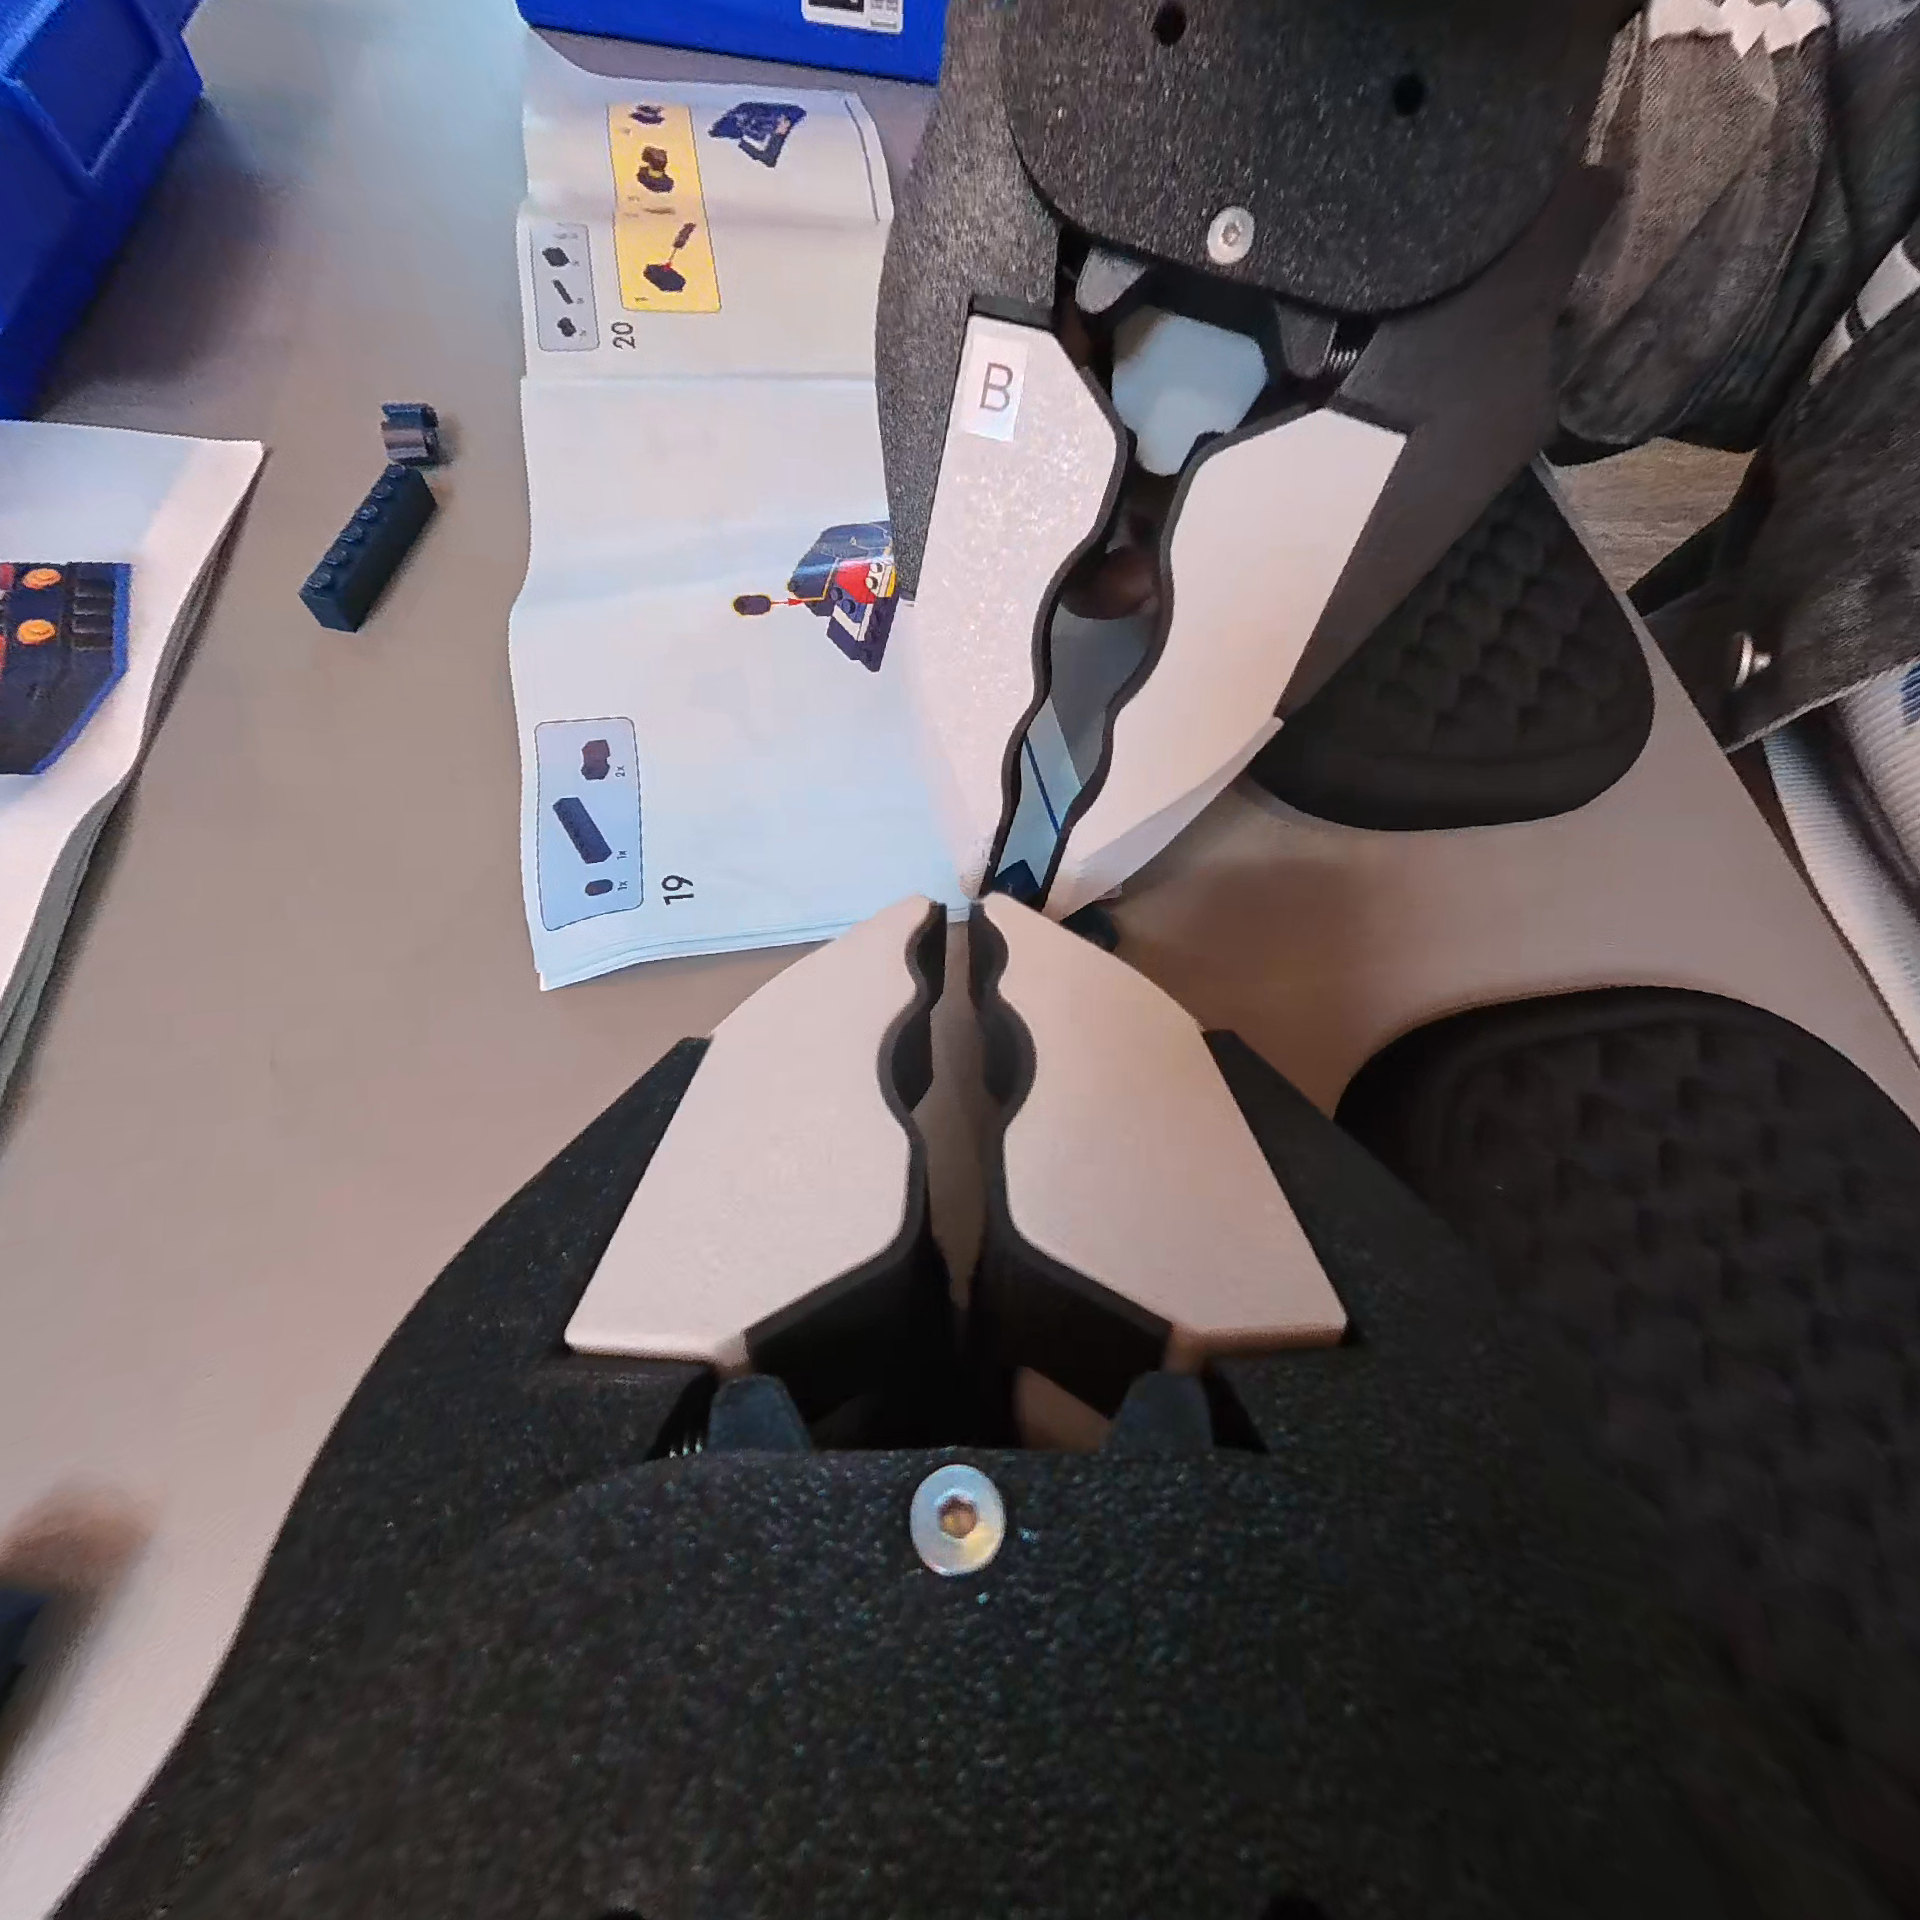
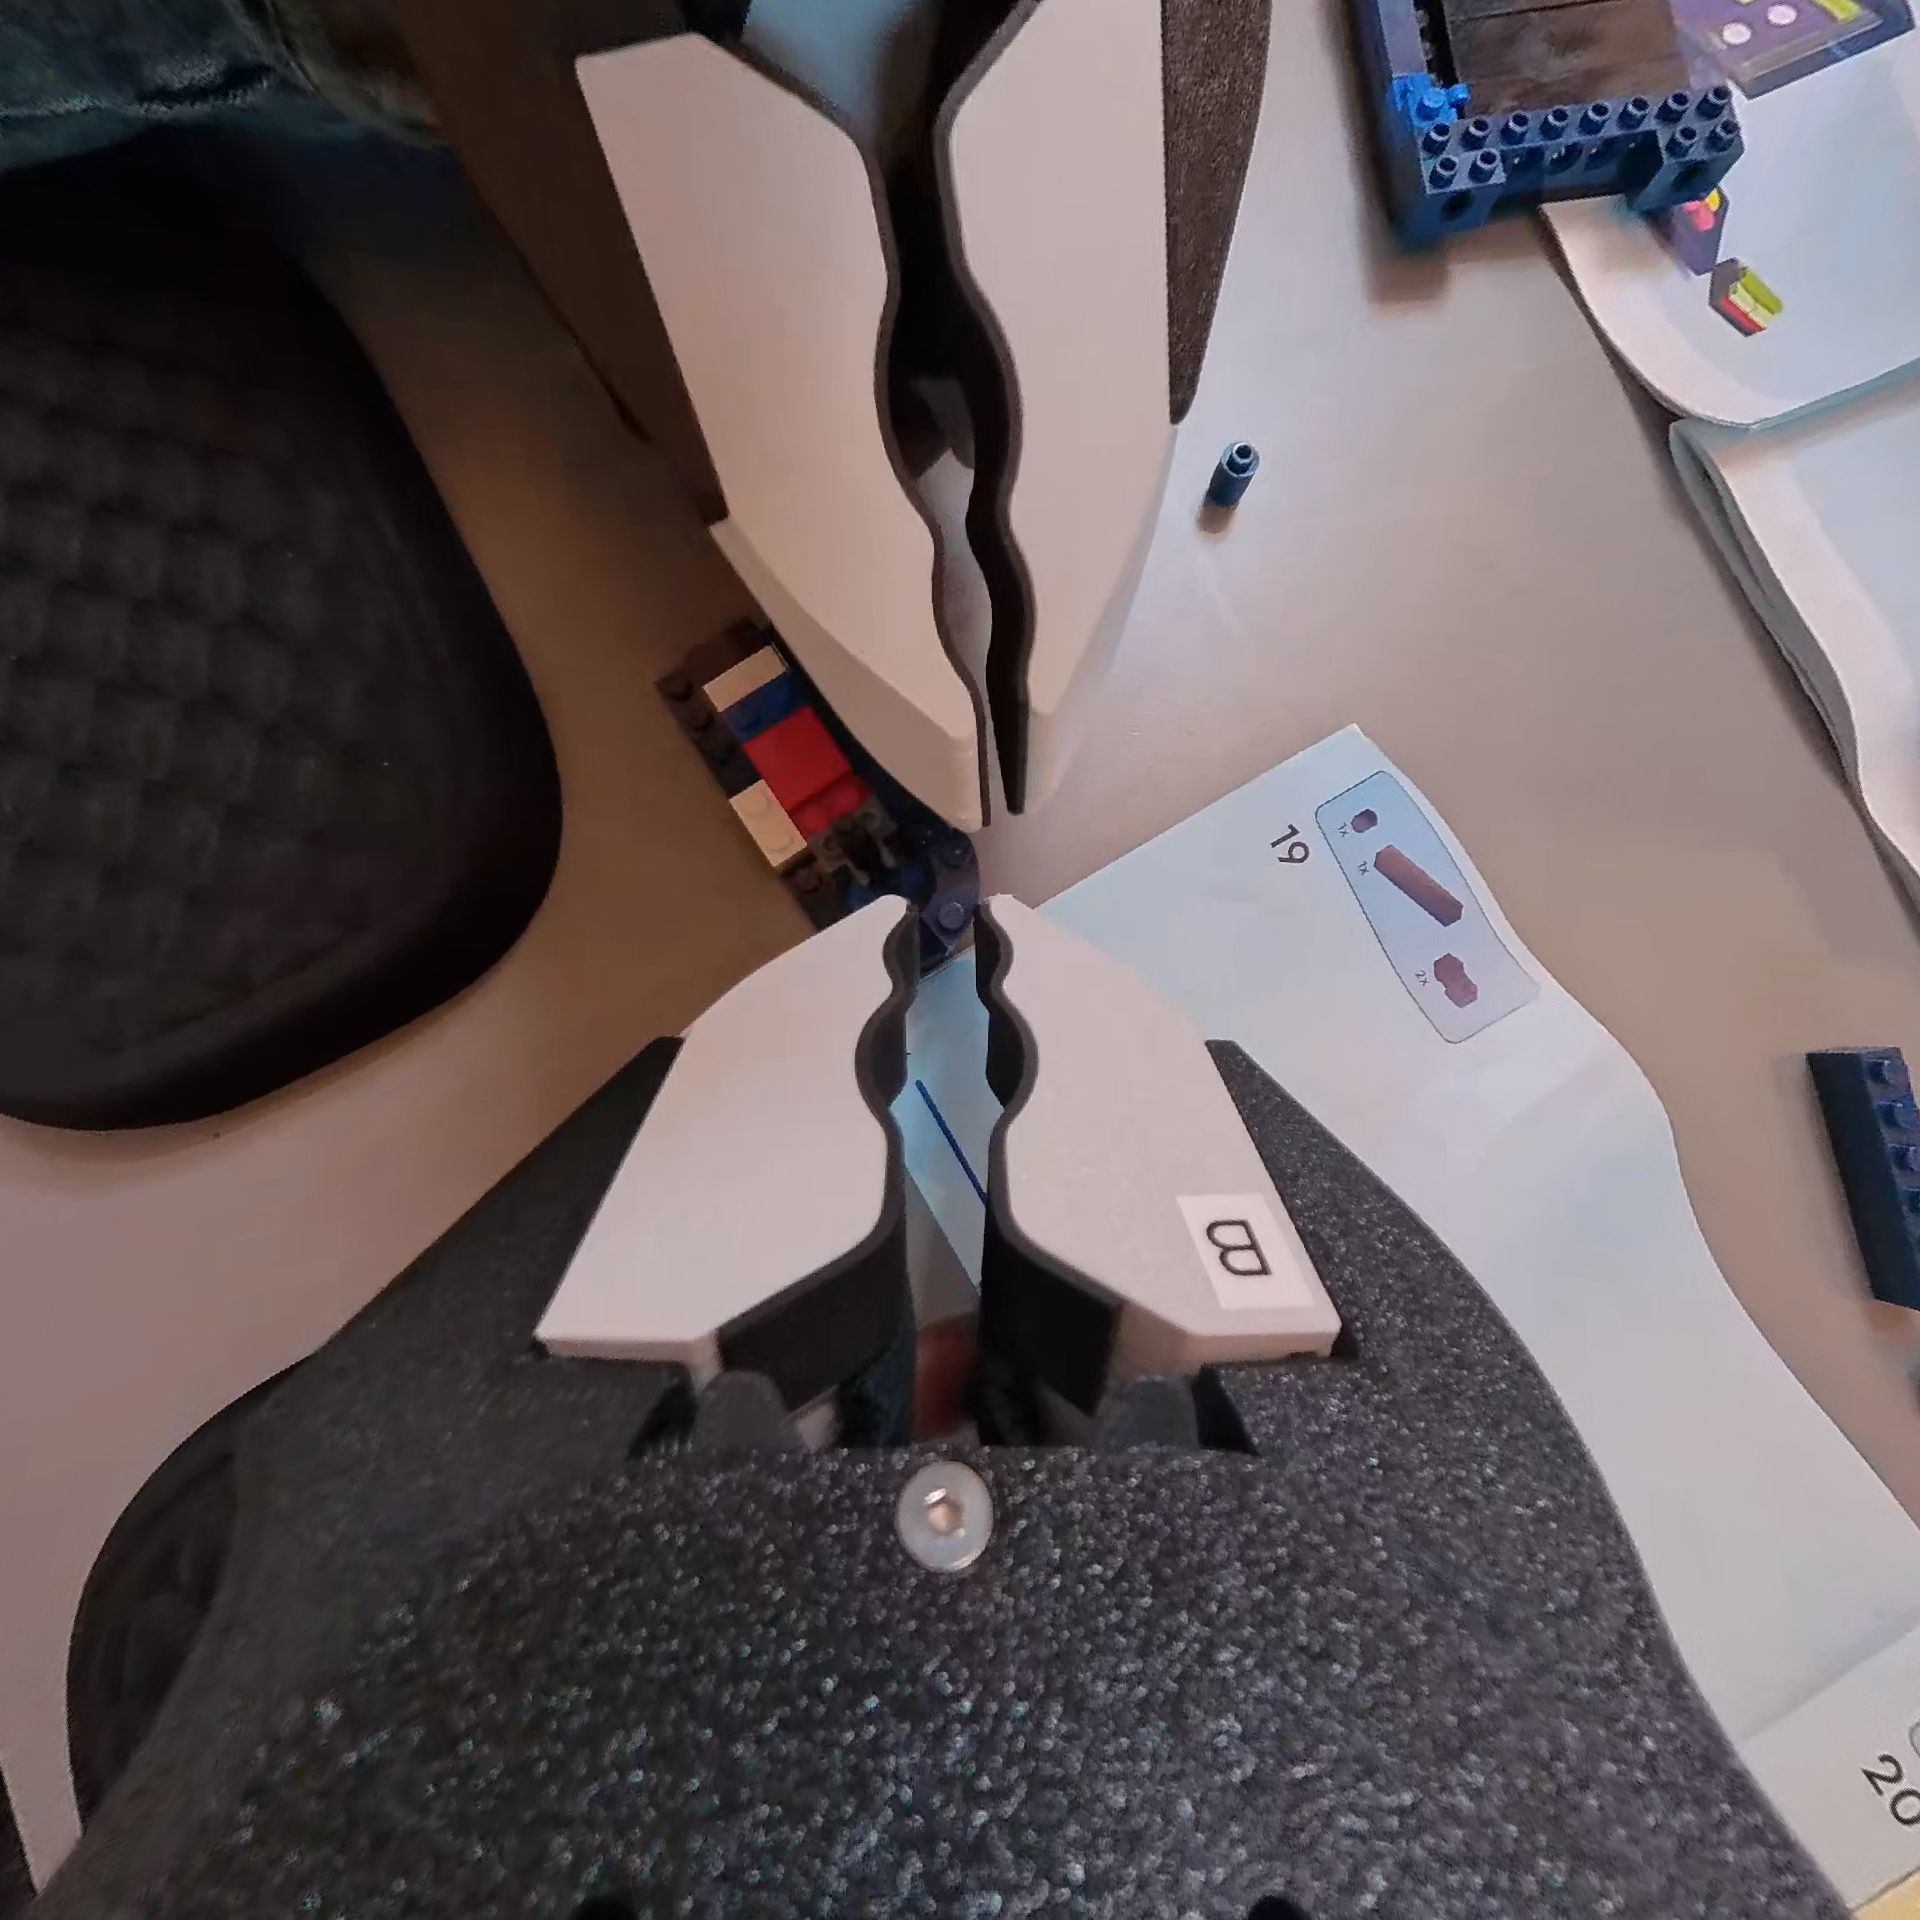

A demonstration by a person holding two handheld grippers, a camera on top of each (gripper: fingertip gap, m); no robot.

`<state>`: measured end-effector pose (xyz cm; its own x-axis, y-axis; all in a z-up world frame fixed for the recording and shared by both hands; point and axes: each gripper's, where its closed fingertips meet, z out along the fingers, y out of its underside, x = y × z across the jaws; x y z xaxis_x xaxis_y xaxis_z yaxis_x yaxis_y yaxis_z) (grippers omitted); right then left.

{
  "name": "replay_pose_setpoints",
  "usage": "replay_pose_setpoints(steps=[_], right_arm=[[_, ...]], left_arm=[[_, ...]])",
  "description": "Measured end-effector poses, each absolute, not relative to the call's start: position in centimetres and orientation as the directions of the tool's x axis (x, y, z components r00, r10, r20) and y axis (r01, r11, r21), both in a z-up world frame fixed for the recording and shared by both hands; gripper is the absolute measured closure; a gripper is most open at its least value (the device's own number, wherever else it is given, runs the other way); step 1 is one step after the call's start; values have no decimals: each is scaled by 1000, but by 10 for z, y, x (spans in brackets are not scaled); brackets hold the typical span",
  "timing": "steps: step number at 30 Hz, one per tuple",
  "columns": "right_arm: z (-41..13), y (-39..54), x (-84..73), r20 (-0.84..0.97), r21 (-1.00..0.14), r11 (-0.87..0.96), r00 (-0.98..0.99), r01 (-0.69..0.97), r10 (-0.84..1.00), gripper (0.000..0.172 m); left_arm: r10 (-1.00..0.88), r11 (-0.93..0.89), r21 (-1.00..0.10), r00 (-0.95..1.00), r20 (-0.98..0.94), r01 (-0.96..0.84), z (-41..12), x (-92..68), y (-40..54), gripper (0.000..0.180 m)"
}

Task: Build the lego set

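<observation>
- Left wrist view looks along the left gripper (image 1: 957, 914), a black textured body with two pale, wavy-edged fingers; its tips stand a narrow slit apart, and nothing shows between them in this view.
- From the right wrist view the left gripper (image 2: 995, 816) reaches in from above, its tips nearly meeting just over a multicoloured brick assembly (image 2: 790, 774) of red, white, blue and black plastic bricks that lies on the beige tabletop (image 2: 1351, 582).
- The right gripper (image 2: 948, 914) has the same build, with a lettered white sticker on one finger; its jaws are narrowed around a small dark blue studded brick piece (image 2: 951, 914) at the near corner of the assembly. Both pads appear to press on it.
- Seen from the left wrist view, the right gripper (image 1: 1023, 883) comes down from the upper right, tip to tip with the left one.
- Under and beside both grippers lies an open light blue instruction booklet (image 1: 727, 665) with printed building steps.
- Left of the booklet sit a long dark blue studded brick (image 1: 366, 551) and, just beyond it, a small dark clip-like piece (image 1: 414, 431).
- A small dark blue round peg (image 2: 1233, 473) stands alone on the table.
- Farther off are a partly built blue brick frame (image 2: 1558, 145), a blue plastic bin (image 1: 73, 177) and a blue box (image 1: 727, 31).
- Black mesh-textured cushions (image 1: 1475, 686) lie at the table edge.
</observation>
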<state>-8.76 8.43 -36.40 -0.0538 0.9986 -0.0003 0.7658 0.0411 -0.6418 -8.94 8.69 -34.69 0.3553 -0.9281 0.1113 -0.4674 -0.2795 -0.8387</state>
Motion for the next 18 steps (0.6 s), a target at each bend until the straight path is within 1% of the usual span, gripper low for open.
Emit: replay_pose_setpoints(steps=[8, 12, 18], right_arm=[[-364, 85, -87, 11, -635, 41, -45, 772, 999, 162], [-364, 84, -87, 9, -636, 43, -49, 771, 999, 162], [-364, 84, -87, 11, -635, 47, -51, 771, 999, 162]], left_arm=[[-933, -283, -829, 340, 121, -483, -351, -84, 85, 177], [-927, -317, -818, 339, 160, -480, -354, -80, 83, 180], [-930, -303, -817, 341, 140, -490, -354, -79, 83, 180]])
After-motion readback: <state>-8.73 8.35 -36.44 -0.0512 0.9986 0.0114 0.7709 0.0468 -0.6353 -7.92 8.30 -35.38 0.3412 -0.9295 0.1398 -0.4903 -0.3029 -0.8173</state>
